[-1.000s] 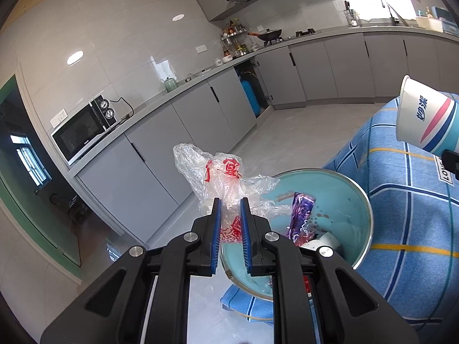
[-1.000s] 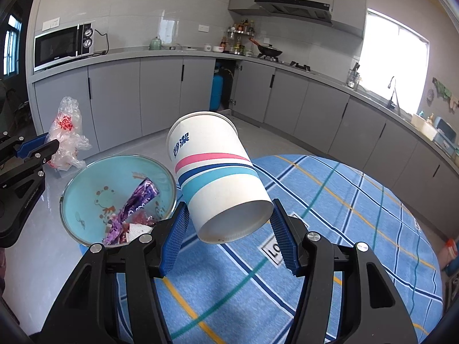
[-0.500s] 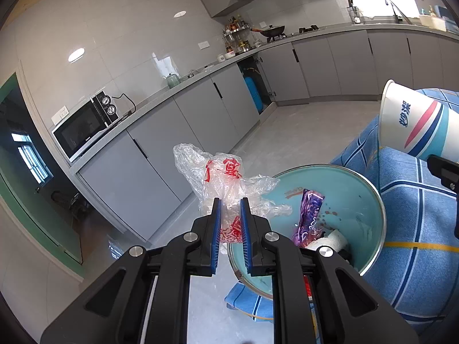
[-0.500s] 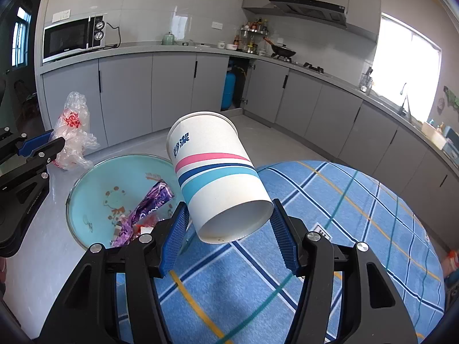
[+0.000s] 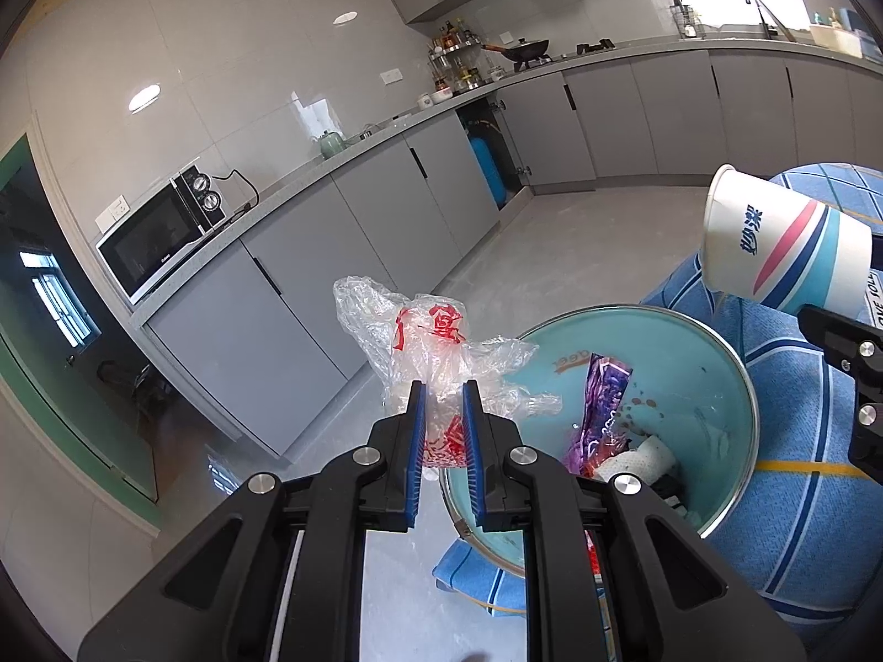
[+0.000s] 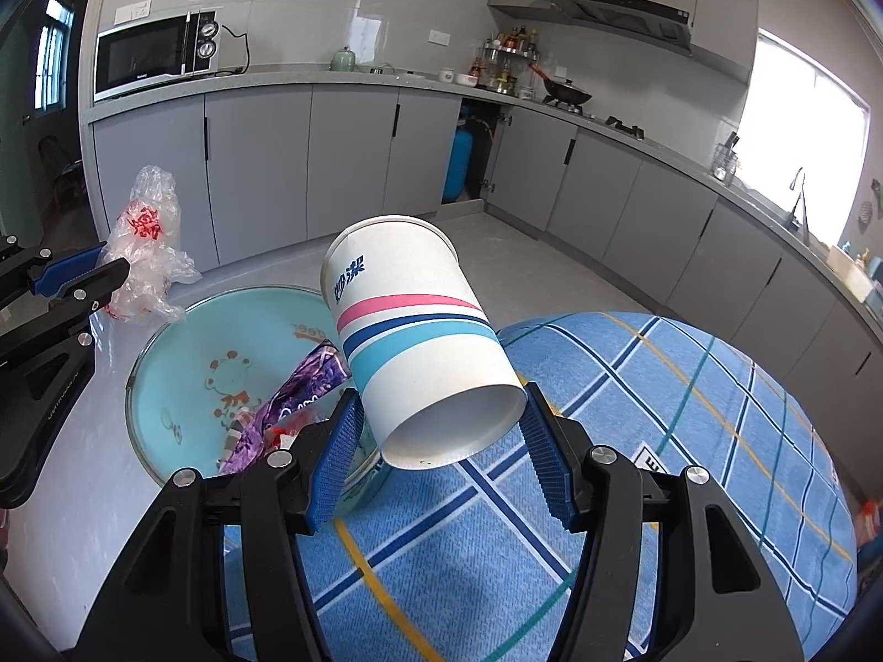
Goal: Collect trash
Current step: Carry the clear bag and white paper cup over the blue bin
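Grey kitchen: L-shaped run of cabinets, one microwave on the worktop, one wok on the hob. In front of me, a round bench under a blue plaid cloth.

Count: one teal bowl at the bench edge, one paper cup, one clear plastic bag with red print, one purple wrapper in the bowl, plus some white crumpled paper beside it. More scraps under the wrapper, can't tell what they are.

My left gripper: jaws narrow, pinched on the lower part of the bag, bag bunched up above them. It sits just off the bowl's rim, over the floor, pointing toward the cabinets.

My right gripper: jaws wide, clamped across the cup's base end. Cup tilted, mouth up and away from me, held in the air above the near rim of the bowl, where bowl meets cloth.
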Demonstrator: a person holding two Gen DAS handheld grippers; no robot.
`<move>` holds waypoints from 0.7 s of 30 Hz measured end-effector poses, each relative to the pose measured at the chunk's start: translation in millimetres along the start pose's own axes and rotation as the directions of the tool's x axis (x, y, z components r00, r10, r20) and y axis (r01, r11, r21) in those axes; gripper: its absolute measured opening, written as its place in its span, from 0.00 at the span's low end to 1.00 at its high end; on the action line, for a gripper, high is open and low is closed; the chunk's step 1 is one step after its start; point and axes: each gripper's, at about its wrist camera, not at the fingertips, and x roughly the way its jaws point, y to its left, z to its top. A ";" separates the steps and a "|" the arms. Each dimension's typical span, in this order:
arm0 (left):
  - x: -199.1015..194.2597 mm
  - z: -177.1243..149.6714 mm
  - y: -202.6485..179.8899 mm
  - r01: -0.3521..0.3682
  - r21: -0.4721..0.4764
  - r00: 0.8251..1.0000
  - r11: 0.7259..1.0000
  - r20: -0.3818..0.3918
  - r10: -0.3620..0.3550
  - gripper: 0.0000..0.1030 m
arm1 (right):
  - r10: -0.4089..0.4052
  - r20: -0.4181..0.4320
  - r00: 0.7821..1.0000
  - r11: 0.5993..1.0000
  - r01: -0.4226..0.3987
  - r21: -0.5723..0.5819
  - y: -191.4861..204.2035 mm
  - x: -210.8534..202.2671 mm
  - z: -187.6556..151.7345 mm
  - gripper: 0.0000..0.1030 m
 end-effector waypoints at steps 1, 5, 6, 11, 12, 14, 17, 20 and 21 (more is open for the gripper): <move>0.2 -0.2 -0.4 -0.001 0.000 1.000 1.000 -0.001 0.001 0.13 | 0.000 -0.001 1.000 1.000 0.000 -0.002 0.5 0.9 0.7 0.56; 1.9 0.3 -2.0 -0.005 0.000 1.000 1.000 -0.005 0.005 0.13 | 0.003 -0.004 1.000 1.000 -0.003 -0.005 2.2 4.1 2.3 0.56; 2.0 0.1 -1.9 -0.005 -0.001 1.000 1.000 -0.005 0.005 0.13 | 0.004 -0.005 1.000 1.000 -0.004 -0.006 2.8 4.2 2.4 0.56; 4.0 -0.3 -2.1 -0.012 0.000 1.000 1.000 -0.010 0.012 0.13 | 0.009 -0.006 1.000 1.000 -0.009 -0.010 5.5 5.5 3.0 0.56; 4.2 -0.1 -2.7 -0.014 -0.001 1.000 1.000 -0.011 0.014 0.14 | 0.010 -0.007 1.000 1.000 -0.010 -0.012 6.7 6.1 3.0 0.56; 5.3 -0.1 -2.5 -0.014 0.000 1.000 1.000 -0.013 0.014 0.14 | 0.012 -0.008 1.000 1.000 -0.012 -0.015 8.2 7.0 2.8 0.56; 4.5 0.9 -3.7 -0.013 0.002 1.000 1.000 -0.012 0.013 0.14 | 0.014 -0.011 1.000 1.000 -0.014 -0.017 9.6 8.2 2.9 0.57; 3.8 0.5 -5.0 -0.011 0.006 1.000 1.000 -0.010 0.011 0.14 | 0.016 -0.015 1.000 1.000 -0.017 -0.022 10.8 9.2 3.2 0.57; 3.8 0.2 -5.3 -0.011 0.006 1.000 1.000 -0.010 0.011 0.14 | 0.018 -0.015 1.000 1.000 -0.018 -0.023 10.9 9.5 3.3 0.57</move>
